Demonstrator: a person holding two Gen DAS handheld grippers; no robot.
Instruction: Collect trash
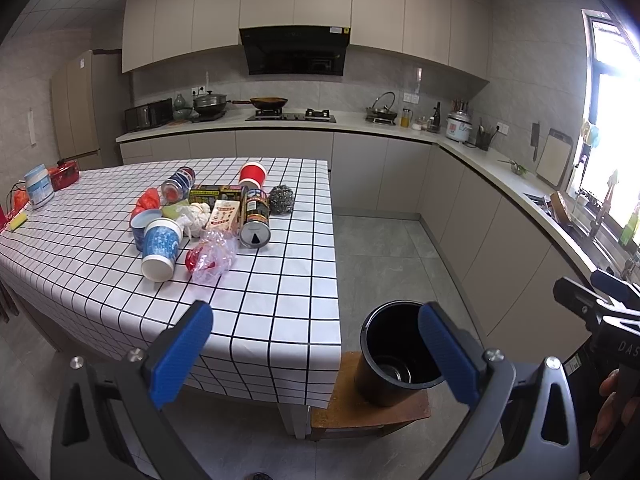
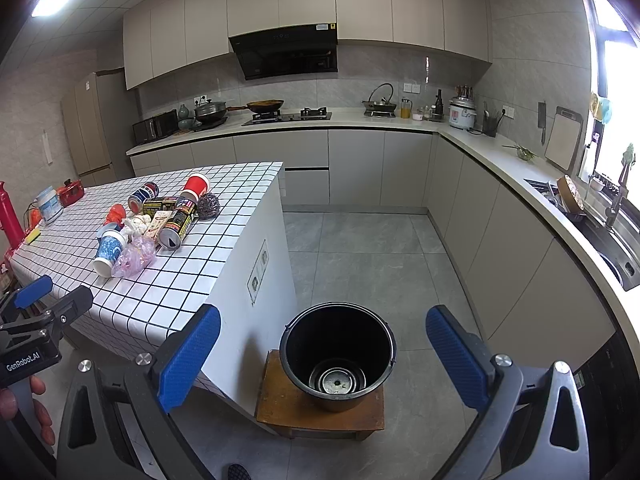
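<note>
A pile of trash lies on the checked tablecloth (image 1: 260,300): a blue paper cup (image 1: 159,249), a crumpled clear plastic bag (image 1: 212,256), a black can (image 1: 255,219) on its side, a red cup (image 1: 252,174), a small carton (image 1: 223,215), a white wad (image 1: 196,216) and a steel scourer (image 1: 281,199). The pile also shows in the right wrist view (image 2: 152,224). A black bucket (image 2: 338,354) stands on a wooden stool (image 2: 320,412) beside the table. My left gripper (image 1: 316,354) is open and empty over the table's near corner. My right gripper (image 2: 324,358) is open and empty above the bucket.
A white tub (image 1: 39,186), a red box (image 1: 64,174) and a yellow sponge (image 1: 18,222) sit at the table's far left. Kitchen counters with a hob (image 1: 290,115), a rice cooker (image 1: 458,126) and a sink (image 2: 612,240) run along the back and right. Grey floor (image 2: 360,248) lies between.
</note>
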